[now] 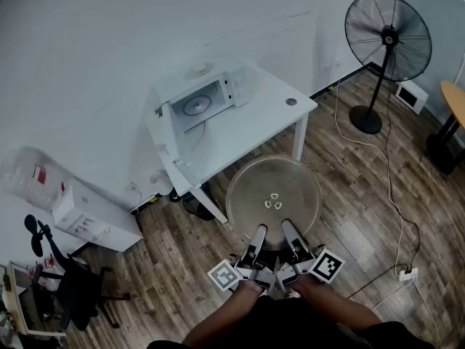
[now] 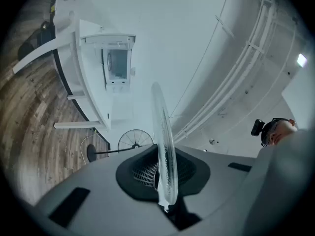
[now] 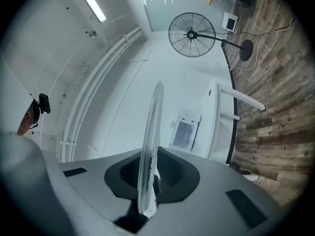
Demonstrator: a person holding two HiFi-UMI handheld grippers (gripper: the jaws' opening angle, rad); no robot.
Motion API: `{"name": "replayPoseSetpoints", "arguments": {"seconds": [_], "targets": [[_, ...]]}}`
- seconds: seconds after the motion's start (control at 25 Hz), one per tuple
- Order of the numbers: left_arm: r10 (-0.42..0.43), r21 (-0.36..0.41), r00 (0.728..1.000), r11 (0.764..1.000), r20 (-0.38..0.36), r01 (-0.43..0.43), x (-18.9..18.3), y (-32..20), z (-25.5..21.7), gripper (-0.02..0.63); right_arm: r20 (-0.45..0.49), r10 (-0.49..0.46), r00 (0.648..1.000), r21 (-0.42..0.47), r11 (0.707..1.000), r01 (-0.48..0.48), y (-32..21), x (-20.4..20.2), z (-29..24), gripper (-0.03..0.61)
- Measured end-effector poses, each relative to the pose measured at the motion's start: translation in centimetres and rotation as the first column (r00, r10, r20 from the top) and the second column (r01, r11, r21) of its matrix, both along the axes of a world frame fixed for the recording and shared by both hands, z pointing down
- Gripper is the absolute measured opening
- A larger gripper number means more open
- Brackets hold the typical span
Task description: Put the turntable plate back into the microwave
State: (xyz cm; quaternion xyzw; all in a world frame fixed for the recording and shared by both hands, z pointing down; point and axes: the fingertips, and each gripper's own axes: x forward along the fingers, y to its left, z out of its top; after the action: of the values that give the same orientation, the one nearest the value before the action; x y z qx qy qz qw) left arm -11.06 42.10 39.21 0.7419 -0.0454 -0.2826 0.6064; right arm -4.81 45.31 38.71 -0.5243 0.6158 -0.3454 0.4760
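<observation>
turntable plate (image 1: 273, 201): clear glass disc held up in the air, roughly level, over the wood floor (image 1: 363, 195) in front of the table (image 1: 269, 118); three small hub nubs visible near its middle.
left gripper (image 1: 256, 247): jaws drawn almost together, pinching the plate's near rim just left of centre; glass edge (image 2: 164, 146) standing between the pads in the left gripper view.
right gripper (image 1: 293, 244): jaws likewise nearly closed, clamped on the same near rim, just beside the left one; rim (image 3: 150, 146) seated between the pads in the right gripper view.
plate edges: gripped only at the near side; far, left and right rim free, touching nothing.
microwave (image 1: 207, 100): on the table's back part against the wall, cavity open toward the plate, well apart from it.
open room: bare tabletop in front of the microwave; clear floor to the plate's right.
obstacles: table leg (image 1: 298, 138) just beyond the far rim; standing fan (image 1: 385, 49) and floor cable (image 1: 392, 195) well to the right; office chair (image 1: 69, 282) far left.
</observation>
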Motion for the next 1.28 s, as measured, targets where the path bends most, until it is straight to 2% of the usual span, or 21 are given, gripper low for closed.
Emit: {"name": "replayPoseSetpoints", "arguments": {"seconds": [0.28,0.92,1.28], "targets": [[0.008,0.016,1.0,1.0,0.003,-0.008,-0.4,-0.4,-0.5,0.044,-0.009,0.009,1.0,0.01,1.0,-0.009,-0.2,-0.5,-0.5,0.051],[0.031,0.055,0.999,0.998,-0.016,-0.03,-2.7,-5.5,-1.0,0.046,-0.037,0.027,0.999,0.051,0.998,-0.025,-5.4,-2.6,-1.3,0.054],[0.012,0.025,1.0,1.0,-0.012,-0.012,0.4,-10.1,-0.1,0.046,-0.058,0.012,0.998,0.002,1.0,-0.012,-10.2,0.5,-0.2,0.058]]}}
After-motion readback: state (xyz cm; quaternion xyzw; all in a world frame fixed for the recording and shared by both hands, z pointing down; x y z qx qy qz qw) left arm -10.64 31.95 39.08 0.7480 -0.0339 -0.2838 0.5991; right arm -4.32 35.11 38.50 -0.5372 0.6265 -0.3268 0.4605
